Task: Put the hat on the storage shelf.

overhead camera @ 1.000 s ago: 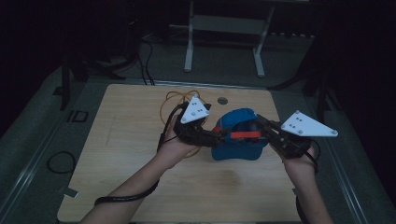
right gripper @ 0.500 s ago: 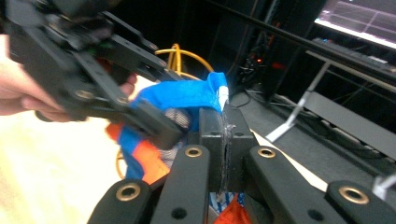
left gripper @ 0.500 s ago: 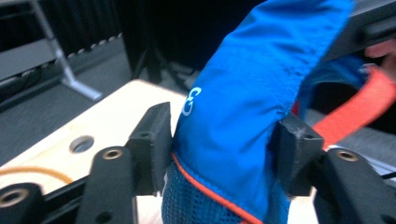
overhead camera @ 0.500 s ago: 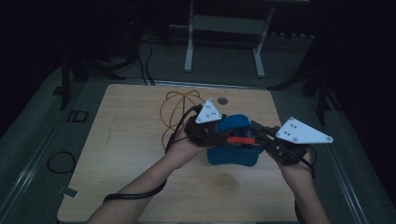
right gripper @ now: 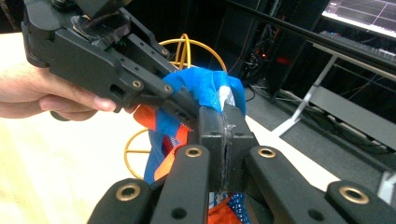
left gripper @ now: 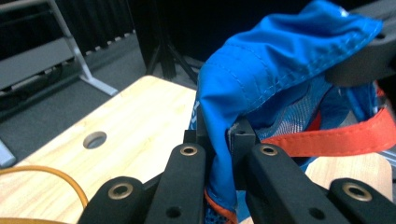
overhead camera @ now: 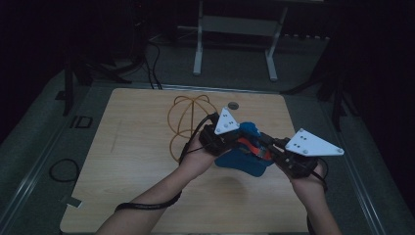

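Observation:
A blue fabric pouch (overhead camera: 243,162) with an orange strap (left gripper: 343,138) and mesh lining hangs just above the wooden table (overhead camera: 132,147), stretched between both grippers. My left gripper (overhead camera: 241,140) has just been closing, and its jaws now pinch a fold of the blue fabric (left gripper: 289,51) between the pads, as the left gripper (left gripper: 219,140) view shows close up. My right gripper (overhead camera: 263,149) faces it from the right and is shut on another edge of the pouch (right gripper: 201,84); the right gripper (right gripper: 224,128) pads press on thin fabric. The left gripper (right gripper: 116,51) meets it tip to tip.
A yellow wire ring frame (overhead camera: 188,117) lies on the table behind the left hand, also in the right gripper view as a yellow wire frame (right gripper: 187,46). A round hole (overhead camera: 233,105) sits near the table's far edge. A metal stand (overhead camera: 235,29) is on the floor beyond.
The left gripper has moved right to the pouch and shut on its fabric. The pouch has shifted slightly toward the person, and the right gripper kept its hold.

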A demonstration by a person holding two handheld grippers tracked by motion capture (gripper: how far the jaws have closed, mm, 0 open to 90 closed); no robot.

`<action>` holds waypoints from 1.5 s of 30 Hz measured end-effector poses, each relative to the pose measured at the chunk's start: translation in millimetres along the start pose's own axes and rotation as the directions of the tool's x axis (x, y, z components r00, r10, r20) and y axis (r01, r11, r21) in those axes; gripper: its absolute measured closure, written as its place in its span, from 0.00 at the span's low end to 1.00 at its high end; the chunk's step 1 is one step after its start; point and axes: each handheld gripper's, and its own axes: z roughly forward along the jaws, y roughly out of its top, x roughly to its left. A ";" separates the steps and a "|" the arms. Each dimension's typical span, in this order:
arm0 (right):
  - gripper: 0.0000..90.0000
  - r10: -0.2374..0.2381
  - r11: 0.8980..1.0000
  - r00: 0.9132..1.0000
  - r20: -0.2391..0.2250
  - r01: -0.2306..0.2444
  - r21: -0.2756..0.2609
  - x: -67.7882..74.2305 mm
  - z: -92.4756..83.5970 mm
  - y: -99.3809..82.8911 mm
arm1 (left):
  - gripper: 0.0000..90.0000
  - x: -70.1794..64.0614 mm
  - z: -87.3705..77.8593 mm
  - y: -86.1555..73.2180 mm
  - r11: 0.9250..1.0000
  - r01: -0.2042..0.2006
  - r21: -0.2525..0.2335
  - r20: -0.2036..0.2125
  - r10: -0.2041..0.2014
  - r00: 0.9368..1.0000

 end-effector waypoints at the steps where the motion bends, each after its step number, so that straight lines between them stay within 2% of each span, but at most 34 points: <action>1: 0.98 0.006 1.000 1.000 -0.003 -0.006 0.000 -0.1 -0.7 -0.6 | 0.98 -0.8 -0.8 0.3 1.000 -0.007 -0.009 -0.005 0.007 1.000; 4: 0.92 0.015 1.000 1.000 -0.012 -0.015 -0.010 -1.0 -6.9 -1.2 | 0.98 -2.7 -4.5 2.0 0.999 -0.025 -0.033 -0.004 0.024 1.000; 6: 0.89 -0.004 1.000 1.000 0.000 0.004 -0.012 -0.2 -12.8 -0.4 | 0.98 -3.8 -8.1 3.9 0.998 -0.029 -0.057 -0.004 0.029 1.000; 7: 0.87 -0.016 1.000 1.000 0.010 0.016 -0.016 0.9 -16.1 0.1 | 0.98 -3.7 -10.3 5.2 0.997 -0.024 -0.067 0.002 0.024 1.000; 9: 0.80 -0.031 0.999 1.000 -0.002 0.031 -0.012 3.8 -21.6 1.6 | 0.98 -4.1 -12.8 6.7 0.997 -0.024 -0.079 -0.002 0.024 1.000; 13: 0.70 -0.023 0.999 1.000 -0.021 0.023 -0.023 9.7 -32.3 3.2 | 0.98 -2.6 -16.8 8.1 0.994 -0.008 -0.109 0.004 0.009 1.000; 18: 0.65 0.020 0.996 0.997 -0.079 -0.026 -0.081 8.8 -48.2 5.5 | 0.98 -5.4 -19.6 7.6 0.992 -0.019 -0.127 0.034 0.024 0.999; 19: 0.65 0.020 0.996 0.997 -0.079 -0.026 -0.081 8.8 -48.2 5.5 | 0.98 -5.4 -19.6 7.6 0.992 -0.019 -0.127 0.034 0.024 0.999; 20: 0.65 0.027 0.995 0.996 -0.085 -0.034 -0.091 8.8 -51.9 6.1 | 0.98 -7.0 -22.4 7.2 0.988 -0.038 -0.153 0.065 0.048 0.997; 21: 0.65 0.008 0.996 0.998 -0.069 -0.014 -0.089 9.3 -57.2 6.2 | 0.98 -7.6 -24.5 7.4 0.986 -0.049 -0.161 0.074 0.062 0.995; 23: 0.65 0.009 0.996 0.998 -0.060 -0.015 -0.086 8.3 -58.3 3.0 | 0.98 -7.9 -28.8 8.1 0.982 -0.060 -0.179 0.090 0.077 0.993; 24: 0.65 0.011 0.997 0.998 -0.062 -0.016 -0.081 7.7 -57.7 0.3 | 0.98 -7.0 -31.5 8.3 0.980 -0.060 -0.192 0.110 0.082 0.991; 25: 0.65 0.019 0.997 0.998 -0.067 -0.024 -0.072 7.0 -56.7 -3.0 | 0.98 -5.6 -34.4 7.7 0.974 -0.068 -0.216 0.142 0.101 0.985; 26: 0.65 0.033 0.997 0.997 -0.075 -0.038 -0.066 6.6 -55.4 -6.6 | 0.98 -4.8 -37.2 7.1 0.968 -0.082 -0.237 0.146 0.119 0.982; 27: 0.65 0.037 0.997 0.996 -0.084 -0.042 -0.063 6.4 -54.2 -10.1 | 0.98 -2.8 -39.9 6.7 0.964 -0.084 -0.253 0.175 0.131 0.976; 28: 0.64 0.042 0.997 0.995 -0.091 -0.047 -0.059 6.0 -53.4 -13.6 | 0.97 -1.0 -42.3 5.5 0.957 -0.081 -0.279 0.215 0.144 0.966; 29: 0.64 0.052 0.997 0.994 -0.100 -0.058 -0.056 5.8 -52.8 -16.8 | 0.97 0.5 -45.1 3.6 0.946 -0.089 -0.311 0.242 0.170 0.955; 30: 0.63 0.066 0.996 0.992 -0.109 -0.072 -0.058 5.9 -53.1 -19.7 | 0.97 1.8 -47.6 2.1 0.939 -0.092 -0.331 0.275 0.189 0.943; 31: 0.62 0.077 0.994 0.989 -0.123 -0.085 -0.062 6.3 -54.0 -22.4 | 0.97 2.5 -49.5 0.8 0.934 -0.091 -0.347 0.299 0.202 0.933; 32: 0.61 0.082 0.994 0.987 -0.138 -0.091 -0.063 7.5 -54.8 -24.9 | 0.97 2.6 -50.8 -0.1 0.931 -0.093 -0.352 0.310 0.210 0.927; 33: 0.60 0.083 0.994 0.985 -0.149 -0.092 -0.059 9.3 -55.6 -27.2 | 0.97 3.3 -51.4 -0.4 0.934 -0.089 -0.347 0.332 0.211 0.919; 35: 0.59 0.094 0.993 0.982 -0.166 -0.105 -0.058 14.3 -57.4 -31.6 | 0.97 3.3 -52.2 -2.0 0.934 -0.092 -0.345 0.331 0.212 0.920; 36: 0.58 0.104 0.991 0.978 -0.182 -0.116 -0.060 17.1 -57.8 -33.9 | 0.97 4.2 -52.2 -3.1 0.935 -0.078 -0.346 0.352 0.206 0.913; 38: 0.56 0.107 0.991 0.973 -0.203 -0.121 -0.055 24.4 -56.5 -37.9 | 0.97 5.2 -52.5 -5.6 0.934 -0.076 -0.348 0.345 0.203 0.916; 39: 0.55 0.112 0.991 0.970 -0.217 -0.125 -0.051 28.2 -55.3 -39.8 | 0.97 6.5 -53.0 -7.0 0.935 -0.075 -0.346 0.356 0.205 0.912; 41: 0.54 0.102 0.992 0.964 -0.245 -0.118 -0.049 35.1 -53.7 -42.5 | 0.97 8.8 -53.9 -10.0 0.935 -0.056 -0.351 0.370 0.194 0.908; 42: 0.53 0.098 0.992 0.965 -0.244 -0.113 -0.048 38.3 -52.4 -43.2 | 0.97 10.4 -54.1 -11.4 0.935 -0.041 -0.354 0.395 0.188 0.899; 43: 0.52 0.090 0.994 0.966 -0.243 -0.103 -0.042 41.4 -50.8 -43.3 | 0.97 11.4 -54.3 -12.7 0.932 -0.032 -0.360 0.400 0.185 0.898; 44: 0.52 0.080 0.995 0.968 -0.240 -0.093 -0.043 43.9 -48.8 -43.1 | 0.97 12.5 -54.2 -13.4 0.934 -0.026 -0.357 0.407 0.181 0.895; 45: 0.52 0.076 0.995 0.968 -0.237 -0.089 -0.042 45.5 -46.1 -42.7 | 0.97 13.5 -54.0 -14.2 0.934 -0.015 -0.358 0.423 0.176 0.889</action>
